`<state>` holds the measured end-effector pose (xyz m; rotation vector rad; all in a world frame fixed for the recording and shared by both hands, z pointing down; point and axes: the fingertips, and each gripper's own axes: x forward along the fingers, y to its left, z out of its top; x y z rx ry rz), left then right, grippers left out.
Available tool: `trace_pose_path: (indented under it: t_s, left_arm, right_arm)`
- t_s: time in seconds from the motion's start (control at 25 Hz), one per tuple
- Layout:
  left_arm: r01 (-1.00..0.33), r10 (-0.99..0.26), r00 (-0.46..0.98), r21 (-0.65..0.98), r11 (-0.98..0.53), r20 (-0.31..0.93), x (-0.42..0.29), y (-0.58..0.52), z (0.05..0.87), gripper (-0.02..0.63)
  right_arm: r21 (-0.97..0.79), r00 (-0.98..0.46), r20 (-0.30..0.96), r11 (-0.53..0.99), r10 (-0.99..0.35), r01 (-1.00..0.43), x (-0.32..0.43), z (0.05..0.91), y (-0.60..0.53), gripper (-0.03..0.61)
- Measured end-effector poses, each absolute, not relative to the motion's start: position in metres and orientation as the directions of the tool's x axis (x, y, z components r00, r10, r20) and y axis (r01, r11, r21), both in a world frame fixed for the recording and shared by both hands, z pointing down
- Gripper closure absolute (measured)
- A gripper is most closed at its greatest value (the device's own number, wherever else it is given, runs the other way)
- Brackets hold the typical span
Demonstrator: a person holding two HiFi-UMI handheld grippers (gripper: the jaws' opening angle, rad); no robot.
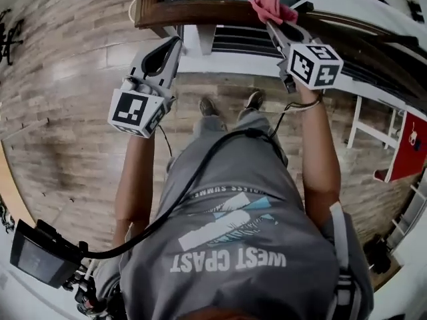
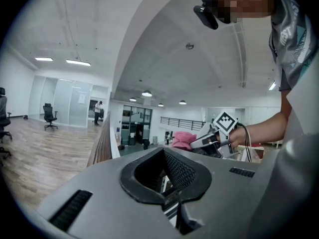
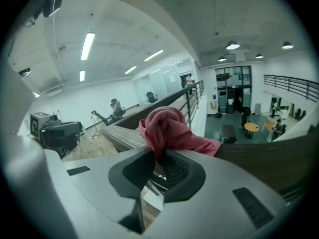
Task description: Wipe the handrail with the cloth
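Note:
A brown wooden handrail runs across the top of the head view. A pink cloth lies bunched on top of it, and my right gripper is shut on that cloth. In the right gripper view the cloth bulges out of the jaws and rests on the handrail. My left gripper hovers just below the handrail's left part, shut with nothing in it. The left gripper view shows the handrail running away on the left, and the right gripper with the cloth off to the right.
White railing bars stand under the handrail, with a drop to a lower floor beyond. The person's shoes stand on wood flooring close to the rail. A black cable leads to a black device at lower left. Office chairs stand far off.

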<state>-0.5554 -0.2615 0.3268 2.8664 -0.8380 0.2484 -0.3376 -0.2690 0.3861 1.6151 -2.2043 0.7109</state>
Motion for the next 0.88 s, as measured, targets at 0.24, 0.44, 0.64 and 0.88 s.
trace_pose_path:
  t_s: [0.24, 0.44, 0.64, 0.88]
  left_arm:
    - [-0.556, -0.530, 0.824, 0.104, -0.825, 0.199, -0.558, -0.268, 0.327, 0.607]
    - [-0.540, -0.511, 0.832, 0.104, -0.835, 0.217, -0.553, -0.265, 0.336, 0.607]
    - [-0.538, -0.510, 0.831, 0.087, -0.838, 0.222, -0.560, -0.260, 0.336, 0.607]
    - [-0.569, -0.530, 0.805, 0.092, -0.817, 0.265, -0.577, -0.261, 0.349, 0.608]
  right_arm:
    - [-0.179, -0.250, 0.499, 0.184, -0.830, -0.967, -0.330, 0.378, -0.270, 0.537]
    - [-0.159, -0.398, 0.464, 0.367, -0.792, -0.916, -0.422, 0.378, -0.302, 0.537]
    - [-0.123, -0.484, 0.454, 0.485, -0.748, -0.866, -0.453, 0.399, -0.275, 0.537]
    - [-0.137, -0.362, 0.652, 0.367, -0.666, -0.920, -0.405, 0.510, -0.240, 0.537]
